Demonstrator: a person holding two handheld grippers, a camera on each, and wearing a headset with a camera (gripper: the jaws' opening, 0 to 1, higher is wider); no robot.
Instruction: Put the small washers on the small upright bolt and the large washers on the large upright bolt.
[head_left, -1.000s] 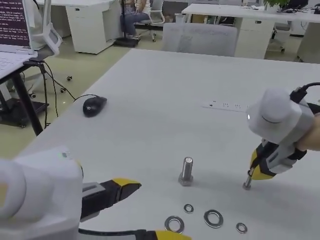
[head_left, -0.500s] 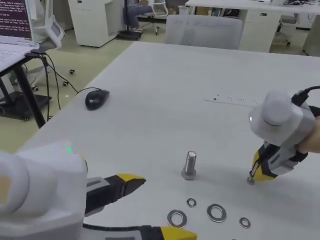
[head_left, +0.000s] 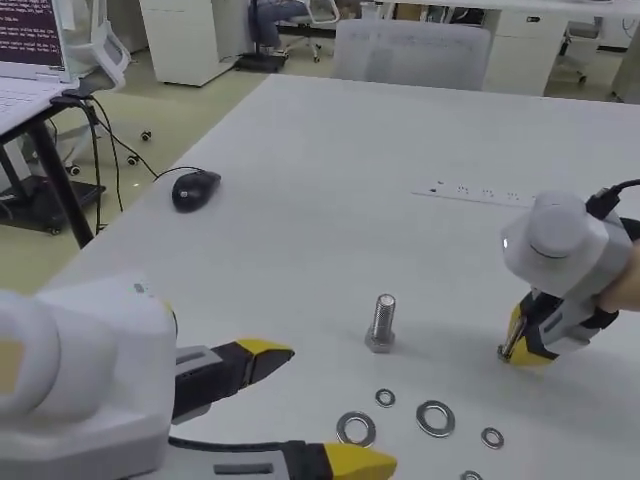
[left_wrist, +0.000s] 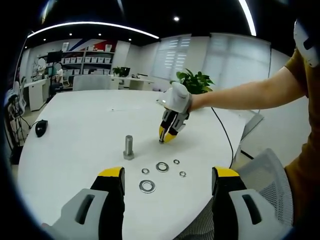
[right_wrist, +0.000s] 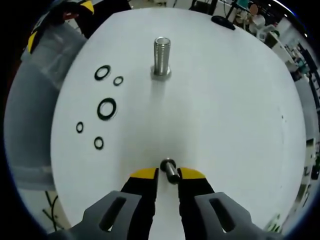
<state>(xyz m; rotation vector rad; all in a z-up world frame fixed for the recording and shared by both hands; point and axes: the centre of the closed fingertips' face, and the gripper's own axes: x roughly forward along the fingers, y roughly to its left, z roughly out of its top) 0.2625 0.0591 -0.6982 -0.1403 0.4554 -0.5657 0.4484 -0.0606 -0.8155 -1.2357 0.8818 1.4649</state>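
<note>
Right gripper (right_wrist: 168, 178): jaws clamped on the small bolt (right_wrist: 169, 168) at the surface of the white table (right_wrist: 225, 100). The large bolt (right_wrist: 161, 56) stands upright, well apart from it. Two large washers (right_wrist: 106, 108) and three small washers (right_wrist: 98, 143) lie loose on the table near the large bolt. Left gripper (left_wrist: 168, 173): jaws wide apart above the table.

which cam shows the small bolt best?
Right gripper view: the small bolt sits close up between the right gripper's jaws. Head view and left gripper view show just a speck of it at that gripper's tip.
</note>
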